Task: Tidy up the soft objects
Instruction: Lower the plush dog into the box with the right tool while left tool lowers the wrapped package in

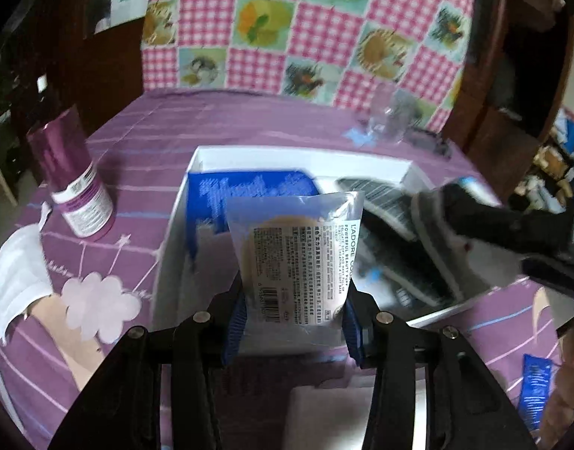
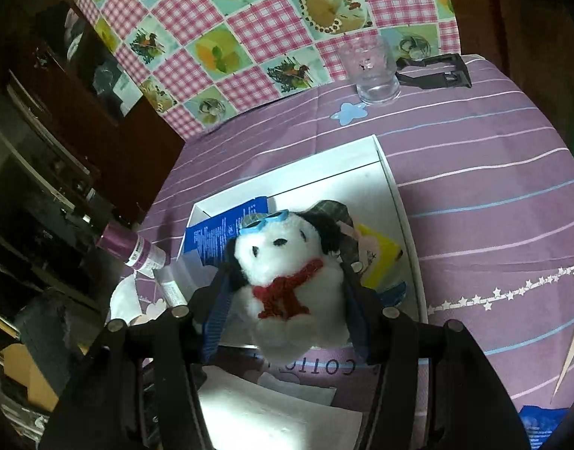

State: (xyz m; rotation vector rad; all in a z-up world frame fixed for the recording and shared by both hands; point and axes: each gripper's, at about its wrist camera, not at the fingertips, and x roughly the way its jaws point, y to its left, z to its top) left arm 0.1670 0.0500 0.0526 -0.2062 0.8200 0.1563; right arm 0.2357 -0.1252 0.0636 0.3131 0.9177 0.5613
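My left gripper [image 1: 294, 322] is shut on a clear packet holding a beige beauty puff [image 1: 298, 247], held above the near edge of the white box [image 1: 208, 153]. A blue packet [image 1: 249, 191] lies inside the box. My right gripper [image 2: 287, 300] is shut on a white plush dog [image 2: 290, 270] with black ears, blue goggles and a red scarf, held over the same box [image 2: 395, 187]. In the box I also see the blue packet [image 2: 219, 232] and a yellow pack [image 2: 380, 258]. The right gripper shows blurred at the right of the left wrist view [image 1: 512, 225].
A purple spray can [image 1: 73, 180] lies left of the box on the purple striped cloth [image 2: 474, 172]. A drinking glass [image 2: 373, 71] and a black clip [image 2: 437, 71] stand at the far edge. White tissue [image 1: 17, 273] lies at the left. Another blue packet [image 1: 534, 386] lies near right.
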